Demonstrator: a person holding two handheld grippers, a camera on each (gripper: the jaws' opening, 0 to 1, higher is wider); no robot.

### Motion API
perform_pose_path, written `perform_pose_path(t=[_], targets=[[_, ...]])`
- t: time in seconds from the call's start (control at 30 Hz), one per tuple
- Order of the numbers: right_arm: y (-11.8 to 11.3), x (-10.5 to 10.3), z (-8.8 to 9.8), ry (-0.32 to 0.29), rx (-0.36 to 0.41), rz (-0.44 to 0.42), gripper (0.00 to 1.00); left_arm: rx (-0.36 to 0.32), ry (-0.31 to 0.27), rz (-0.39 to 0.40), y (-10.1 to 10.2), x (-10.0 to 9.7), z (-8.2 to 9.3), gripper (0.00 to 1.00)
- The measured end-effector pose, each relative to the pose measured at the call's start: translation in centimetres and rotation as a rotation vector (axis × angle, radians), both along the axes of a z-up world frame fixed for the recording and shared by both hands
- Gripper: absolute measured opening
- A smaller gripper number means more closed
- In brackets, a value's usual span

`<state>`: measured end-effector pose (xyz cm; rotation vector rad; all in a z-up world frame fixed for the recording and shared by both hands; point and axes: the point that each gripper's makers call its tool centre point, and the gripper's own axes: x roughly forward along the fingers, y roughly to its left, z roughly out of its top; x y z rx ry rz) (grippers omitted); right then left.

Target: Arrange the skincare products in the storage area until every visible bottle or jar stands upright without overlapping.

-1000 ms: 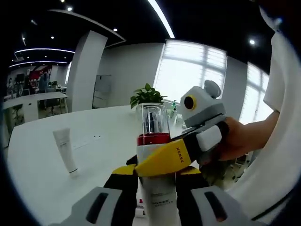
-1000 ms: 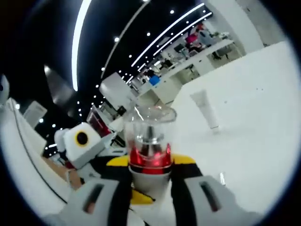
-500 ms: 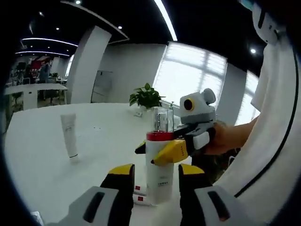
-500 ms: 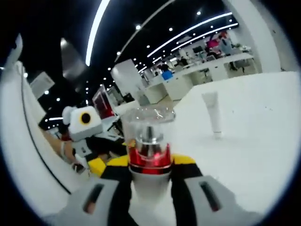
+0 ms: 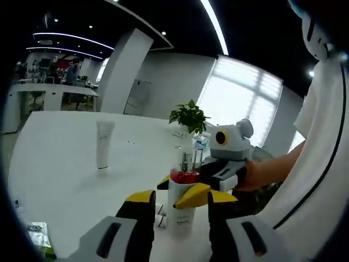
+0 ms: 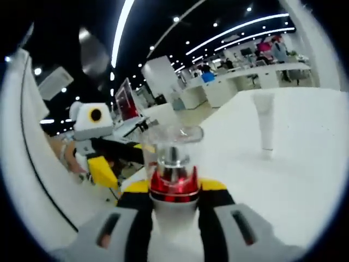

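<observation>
A white pump bottle (image 6: pixel 173 210) with a red collar and a clear cap stands upright, and my right gripper (image 6: pixel 174 186) is shut on it just below the collar. In the left gripper view the same bottle (image 5: pixel 181 210) is a little ahead of my left gripper (image 5: pixel 181 197), whose yellow-tipped jaws are open and hold nothing. The bottle's base is at or just above the white table (image 5: pixel 65 180); I cannot tell which. A white tube (image 5: pixel 103 144) stands on its cap farther out on the table, and it is also the tube (image 6: pixel 265 123) in the right gripper view.
Small flat sachets (image 5: pixel 160 219) lie by the bottle's foot. A green packet (image 5: pixel 38 234) lies at the table's near left edge. A potted plant (image 5: pixel 188 115) stands at the far side. A person's hand and white sleeve (image 5: pixel 313 164) come in from the right.
My left gripper, whose jaws were around the bottle's body, has let go and drawn back. The right gripper has kept its hold on the bottle.
</observation>
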<state>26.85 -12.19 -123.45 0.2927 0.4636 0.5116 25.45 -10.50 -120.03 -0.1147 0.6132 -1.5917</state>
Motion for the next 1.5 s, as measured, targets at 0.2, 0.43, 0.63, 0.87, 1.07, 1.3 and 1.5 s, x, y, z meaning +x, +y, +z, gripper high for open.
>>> perform_pose_path(t=[0.2, 0.43, 0.63, 0.87, 1.07, 1.3, 1.5], targets=[[1.3, 1.4, -1.5, -0.015, -0.055, 0.062, 0.29, -0.006, 0.003, 0.054, 0.4, 1.5, 0.2, 0.39], [2.2, 1.8, -3.3, -0.055, -0.185, 0.186, 0.29, 0.015, 0.002, 0.047, 0.0, 1.8, -0.2, 0.39], [2.3, 1.7, -5.0, -0.054, -0.249, 0.242, 0.29, 0.031, -0.023, 0.024, -0.4, 1.7, -0.4, 0.45], [2.4, 1.5, -5.9, -0.071, -0.286, 0.284, 0.29, 0.06, -0.038, -0.014, -0.7, 1.3, -0.9, 0.48], [3.2, 1.2, -6.9, -0.096, -0.335, 0.361, 0.29, 0.092, -0.064, -0.058, -1.2, 0.5, -1.3, 0.51], [2.8, 0.9, -7.3, -0.1, -0.331, 0.373, 0.29, 0.169, -0.102, -0.104, -1.1, -0.4, -2.6, 0.51], [3.0, 0.9, -7.2, -0.119, -0.323, 0.405, 0.3, 0.157, -0.11, -0.116, -1.3, -0.8, -2.3, 0.51]])
